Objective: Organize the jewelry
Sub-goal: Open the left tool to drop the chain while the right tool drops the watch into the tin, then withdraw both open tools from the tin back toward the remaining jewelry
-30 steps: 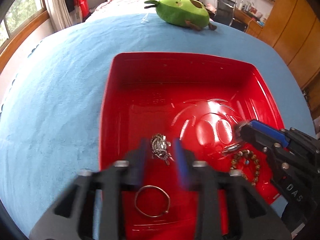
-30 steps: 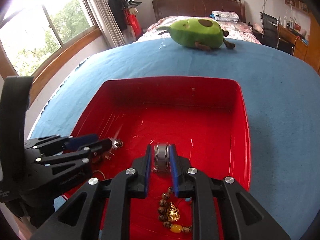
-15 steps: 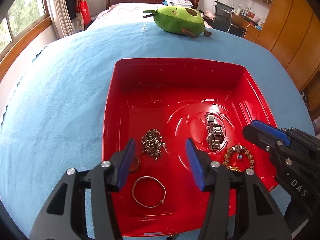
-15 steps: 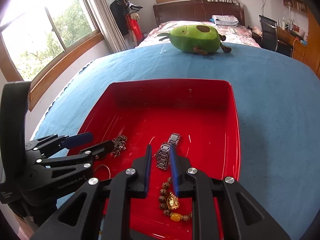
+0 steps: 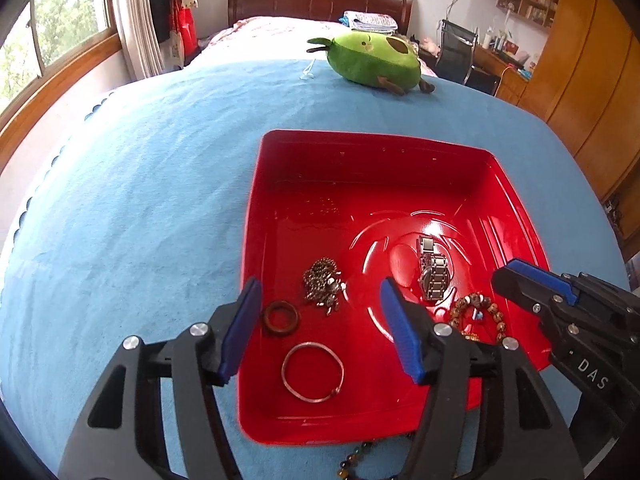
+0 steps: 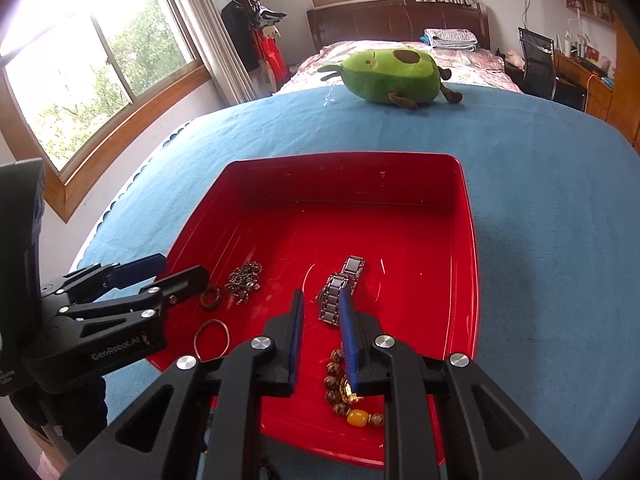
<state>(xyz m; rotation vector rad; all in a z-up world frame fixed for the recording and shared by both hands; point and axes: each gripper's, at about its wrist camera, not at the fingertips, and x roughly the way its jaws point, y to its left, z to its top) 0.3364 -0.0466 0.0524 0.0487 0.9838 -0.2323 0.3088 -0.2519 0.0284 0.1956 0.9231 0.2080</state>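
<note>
A red tray [image 5: 360,152] [image 6: 468,248] lies on the blue cloth. In it lie a silver chain [image 5: 322,286] [image 6: 243,278], a metal watch [image 5: 433,274] [image 6: 340,288], a dark wooden ring [image 5: 281,317] [image 6: 211,298], a thin silver bangle [image 5: 313,377] [image 6: 211,339] and a beaded bracelet [image 5: 478,312] [image 6: 346,394]. My left gripper [image 5: 320,328] [image 6: 176,270] is open and empty above the tray's near left part. My right gripper [image 6: 322,338] [image 5: 516,276] is open and empty, hovering just near of the watch.
A green avocado plush [image 5: 372,62] [image 6: 392,74] lies at the table's far edge. Another bead string [image 5: 356,458] lies on the cloth outside the tray's near rim. A bed, windows, a chair and wooden wardrobes stand beyond.
Both grippers let go: the left opened and released the chain, the right released the watch into the tray. Both have pulled back and up from the tray.
</note>
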